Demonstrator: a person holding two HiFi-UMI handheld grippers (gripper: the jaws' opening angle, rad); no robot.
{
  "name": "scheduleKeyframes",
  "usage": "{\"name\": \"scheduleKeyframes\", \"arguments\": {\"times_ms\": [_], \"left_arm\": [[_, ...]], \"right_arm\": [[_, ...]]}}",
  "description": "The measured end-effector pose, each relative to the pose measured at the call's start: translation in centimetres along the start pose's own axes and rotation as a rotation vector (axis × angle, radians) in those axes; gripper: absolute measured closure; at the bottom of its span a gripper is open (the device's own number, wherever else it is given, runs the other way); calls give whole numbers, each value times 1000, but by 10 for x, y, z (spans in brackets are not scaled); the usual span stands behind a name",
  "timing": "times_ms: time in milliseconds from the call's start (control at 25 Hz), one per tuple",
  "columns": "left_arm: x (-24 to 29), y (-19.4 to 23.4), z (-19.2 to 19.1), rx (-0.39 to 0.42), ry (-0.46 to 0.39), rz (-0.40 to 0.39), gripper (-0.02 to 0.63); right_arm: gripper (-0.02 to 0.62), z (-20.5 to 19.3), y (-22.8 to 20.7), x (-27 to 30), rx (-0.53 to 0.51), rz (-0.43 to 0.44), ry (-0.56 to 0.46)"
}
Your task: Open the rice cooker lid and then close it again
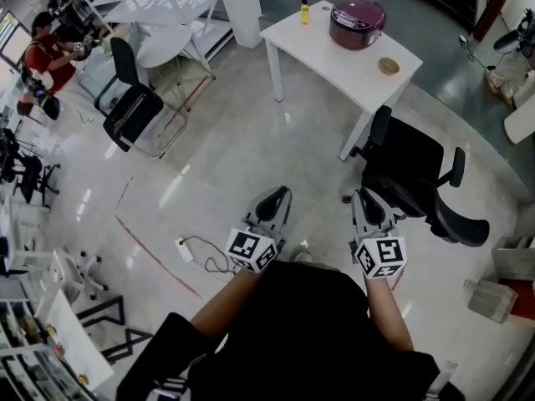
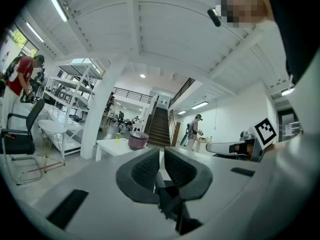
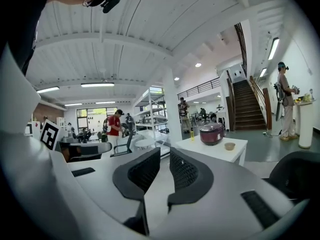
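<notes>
Site: open hall with a glossy pale floor (image 1: pixel 209 174); both hand-held grippers are held out over the floor in front of the person, well apart from the task's thing.
Rice cooker (image 1: pixel 357 22): dark maroon, round, lid down. It stands on the far part of a white worktop (image 1: pixel 322 48) and neither gripper touches it. The left gripper view shows it small and far off (image 2: pixel 138 140); in the right gripper view it sits right of centre (image 3: pixel 212 133).
Also on the worktop: a yellow bottle (image 1: pixel 304 10) near the far corner, left of the cooker; a small tan bowl (image 1: pixel 389 65) nearer the right edge, apart from the cooker.
Left hand-held gripper (image 1: pixel 278 195): its own view (image 2: pixel 161 154) shows the dark pads drawn narrow, only a thin slit between them, with nothing in it. Its marker cube (image 1: pixel 251 251) is at the wrist end.
Right hand-held gripper (image 1: pixel 365 197): its own view (image 3: pixel 165 156) shows a narrow slit between the pads, slightly wider than on the left, also with nothing in it. Its marker cube (image 1: pixel 382 257) is at the wrist end.
Black office chair (image 1: pixel 414 174): on the floor between the right gripper and the worktop, beside the worktop's near leg.
Second black chair (image 1: pixel 134 111): at left, beside a round white table (image 1: pixel 163 44).
Person in red (image 1: pixel 50 57): far left, standing by shelving.
Floor cable (image 1: pixel 201 253): white plug block with a dark lead, just left of the left gripper's cube.
Staircase (image 3: pixel 252 109): behind the worktop, at the hall's far end.
</notes>
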State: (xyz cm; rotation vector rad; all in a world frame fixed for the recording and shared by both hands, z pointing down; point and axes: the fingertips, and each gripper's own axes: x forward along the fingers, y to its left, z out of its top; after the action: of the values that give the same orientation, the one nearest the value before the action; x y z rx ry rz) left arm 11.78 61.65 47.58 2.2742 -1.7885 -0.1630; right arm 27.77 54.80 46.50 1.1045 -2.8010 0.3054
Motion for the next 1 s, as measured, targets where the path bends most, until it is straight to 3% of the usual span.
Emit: {"name": "scheduleKeyframes", "arguments": {"times_ms": [80, 160, 320, 480, 1000], "left_arm": [[-3, 5, -1, 0, 1, 1, 592], [-6, 9, -2, -4, -4, 11, 522], [-14, 9, 1, 15, -11, 23, 433], [-20, 11, -2, 7, 2, 32, 393], [-58, 16, -22, -2, 45, 91, 394]], "right_arm": [[515, 0, -2, -2, -3, -4, -4], [452, -2, -3, -4, -7, 6, -2], [394, -4, -4, -8, -4, 25, 6], [379, -6, 0, -8, 12, 45, 24], [380, -29, 32, 0, 58, 131, 49]]}}
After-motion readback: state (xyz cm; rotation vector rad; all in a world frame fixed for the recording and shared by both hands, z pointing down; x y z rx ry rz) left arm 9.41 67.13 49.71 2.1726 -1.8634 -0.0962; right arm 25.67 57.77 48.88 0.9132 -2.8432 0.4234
